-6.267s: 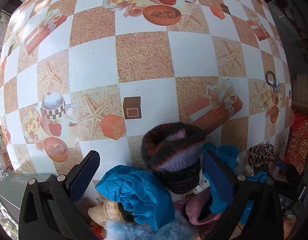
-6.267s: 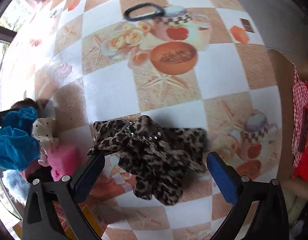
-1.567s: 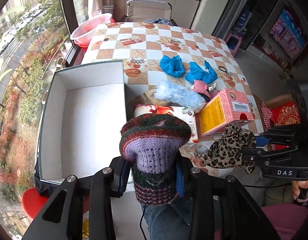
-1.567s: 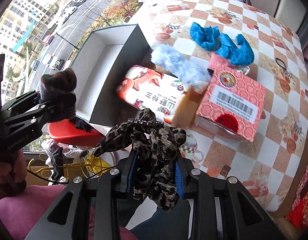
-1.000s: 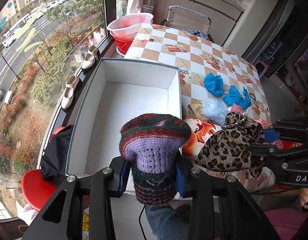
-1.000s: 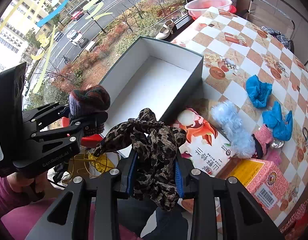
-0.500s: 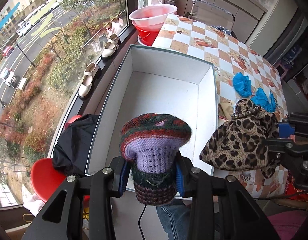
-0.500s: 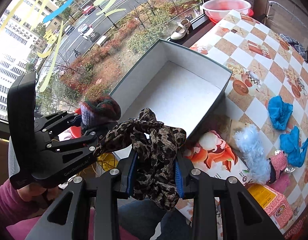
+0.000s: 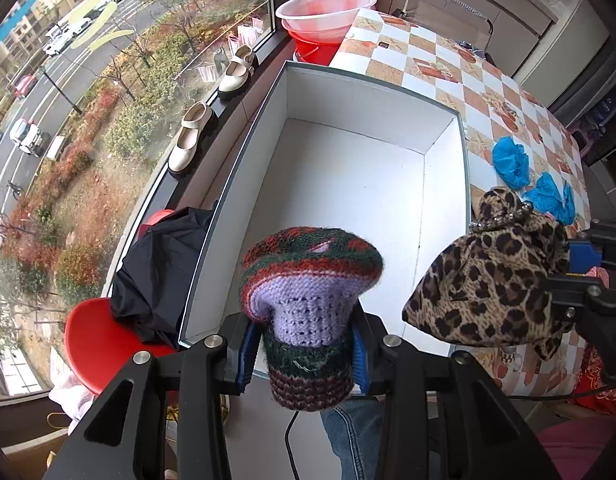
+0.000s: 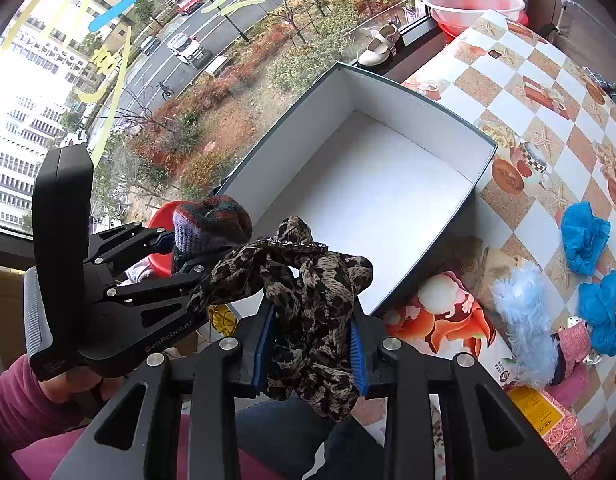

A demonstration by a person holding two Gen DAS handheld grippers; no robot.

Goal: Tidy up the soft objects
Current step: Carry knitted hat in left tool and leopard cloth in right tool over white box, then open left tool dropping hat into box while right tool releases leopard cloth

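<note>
My left hand-held gripper (image 9: 304, 354) is clamped on a knitted hat (image 9: 309, 300), and my right hand-held gripper (image 10: 309, 350) is clamped on a leopard-print scarf (image 10: 308, 308); both hang just short of the near end of a box (image 9: 463, 184). The box is open, white inside, with nothing in it. It sits at the desk's (image 10: 547, 92) window-side edge. Beyond it on the desk lie blue cloths (image 10: 583, 236) and a pale fluffy piece (image 10: 523, 320). The left tool's side reads "GenRobot.AI".

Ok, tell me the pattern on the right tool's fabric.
Leopard print fabric, clearest in the right wrist view.
</note>
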